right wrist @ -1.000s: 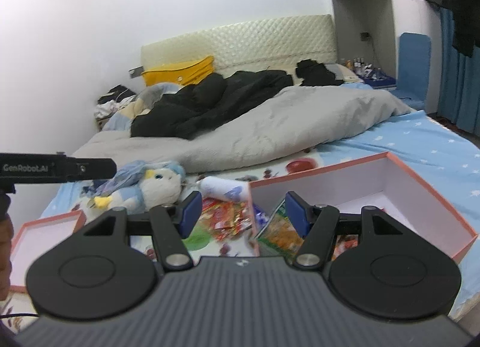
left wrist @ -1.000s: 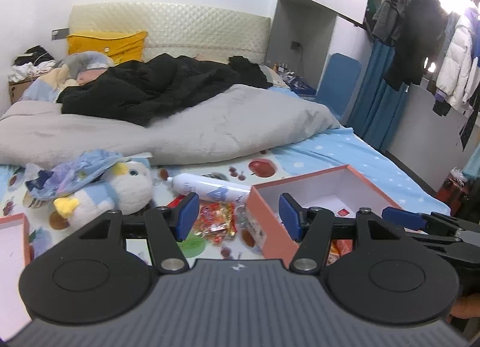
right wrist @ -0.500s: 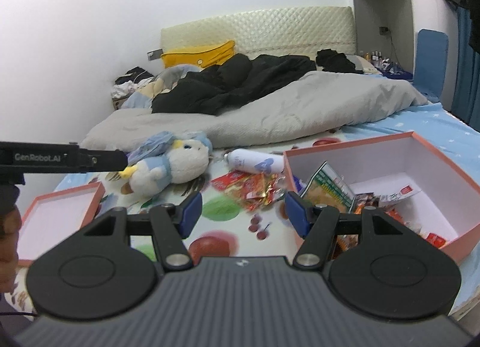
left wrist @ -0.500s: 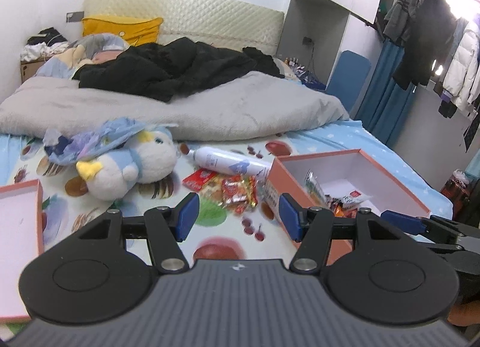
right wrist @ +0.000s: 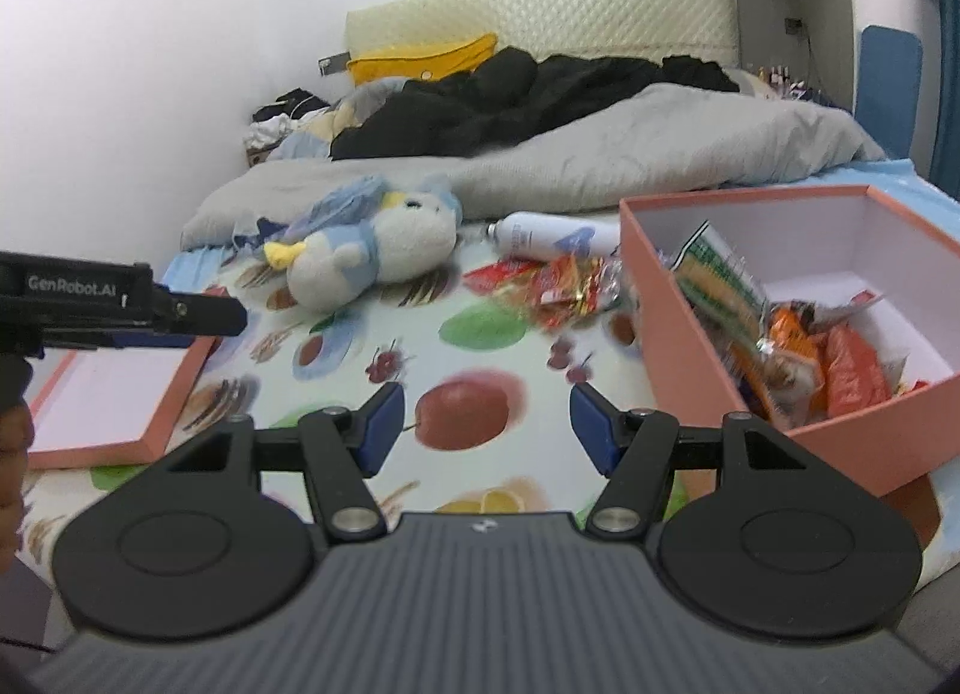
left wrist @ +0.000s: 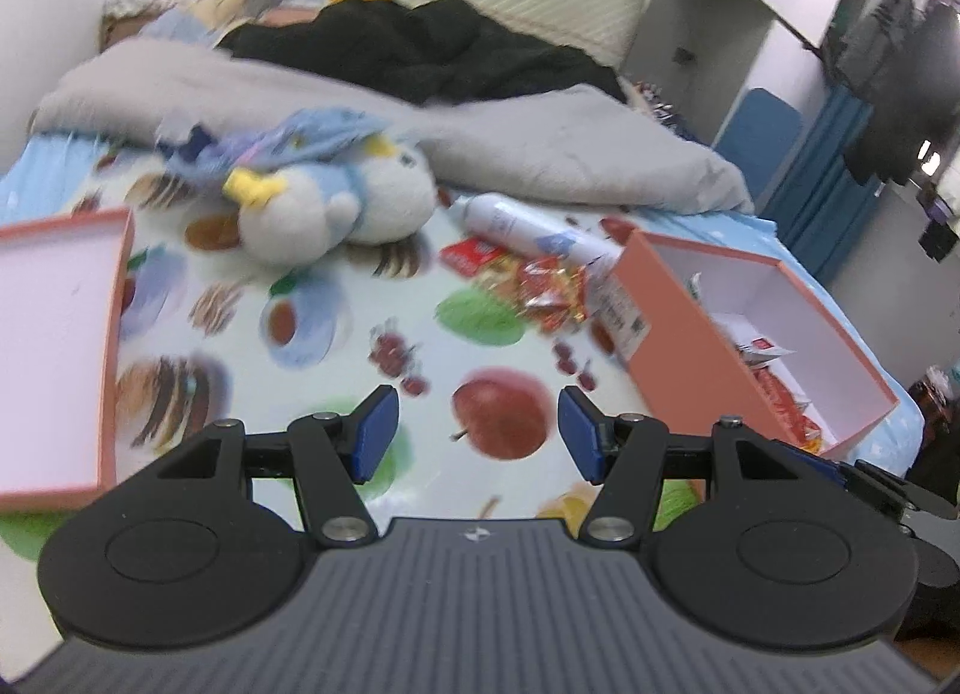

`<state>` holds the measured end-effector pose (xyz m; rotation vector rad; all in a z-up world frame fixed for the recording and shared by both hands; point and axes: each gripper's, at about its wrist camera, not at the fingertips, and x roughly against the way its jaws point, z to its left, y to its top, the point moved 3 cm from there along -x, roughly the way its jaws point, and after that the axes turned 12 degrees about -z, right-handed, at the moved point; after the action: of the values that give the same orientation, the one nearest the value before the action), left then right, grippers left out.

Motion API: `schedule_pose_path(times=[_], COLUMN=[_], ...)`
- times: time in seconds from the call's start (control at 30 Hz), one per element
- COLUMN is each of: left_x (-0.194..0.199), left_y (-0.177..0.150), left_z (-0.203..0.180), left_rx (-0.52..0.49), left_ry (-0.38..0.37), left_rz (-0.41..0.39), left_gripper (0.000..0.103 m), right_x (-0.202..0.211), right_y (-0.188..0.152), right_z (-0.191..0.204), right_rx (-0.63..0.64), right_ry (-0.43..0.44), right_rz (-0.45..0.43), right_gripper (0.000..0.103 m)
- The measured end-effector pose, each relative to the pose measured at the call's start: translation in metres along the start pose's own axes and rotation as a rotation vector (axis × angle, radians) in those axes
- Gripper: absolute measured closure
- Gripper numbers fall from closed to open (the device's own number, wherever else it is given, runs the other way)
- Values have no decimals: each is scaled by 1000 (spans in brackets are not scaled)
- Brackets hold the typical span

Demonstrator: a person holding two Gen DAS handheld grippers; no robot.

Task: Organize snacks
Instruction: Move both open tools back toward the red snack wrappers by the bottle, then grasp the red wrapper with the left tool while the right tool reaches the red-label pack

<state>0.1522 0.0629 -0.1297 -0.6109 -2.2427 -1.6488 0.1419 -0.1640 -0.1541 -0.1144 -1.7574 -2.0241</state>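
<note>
Bed scene, fruit-print sheet (right wrist: 480, 346) under everything. Far left: pink box lid (right wrist: 120, 394) lay flat, inside up, near the left edge of the sheet. Left gripper (left wrist: 478, 433) was held above the sheet, jaws apart, nothing between the blue pads, only the printed apple showing in the gap; in the right wrist view its black body (right wrist: 120, 307) came in from the left edge, over the lid. Plush penguin toy (right wrist: 372, 247) lay on its side behind the lid, bluish wrapping over its head, at the foot of the grey duvet (right wrist: 600, 154). Right of the toy a white bottle (right wrist: 552, 235) lay on its side. Just in front of the bottle, loose snack packets (right wrist: 558, 289), red and gold, sat in a small heap on the sheet, touching or nearly touching the outer left wall of the pink box (right wrist: 690, 346). Right gripper (right wrist: 486, 436) also hung above the sheet, jaws apart, empty, just left of the box. Box was open, upright, at the right; more snack packs in the box (right wrist: 798, 346), a green-and-white one leaning on the left wall, orange ones piled along the near wall. The left wrist view was motion-blurred, so small labels were unreadable.
</note>
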Motion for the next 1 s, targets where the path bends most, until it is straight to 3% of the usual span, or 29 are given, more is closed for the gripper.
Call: schedule_pose_path(times=[0.23,0.4,0.67,1.0], left_x=[-33,-74,-173,-287], left_y=[-12,-9,7,23], left_z=[28,42,53,18], left_rx=[69,123,209,193], left_ry=[23,-6,-133,-310], left_rz=[37,28,56,158], left_gripper=[32,32,32,33], right_x=[-33,-70,-146,-209], right_y=[-9,-13,-19,-30], right_z=[6,9,-3,-29], right_rx=[26,72,101,90], right_ry=[-18,-40,-104,-160], right_rz=[21,31,21,53], right_gripper=[40,40,40,41])
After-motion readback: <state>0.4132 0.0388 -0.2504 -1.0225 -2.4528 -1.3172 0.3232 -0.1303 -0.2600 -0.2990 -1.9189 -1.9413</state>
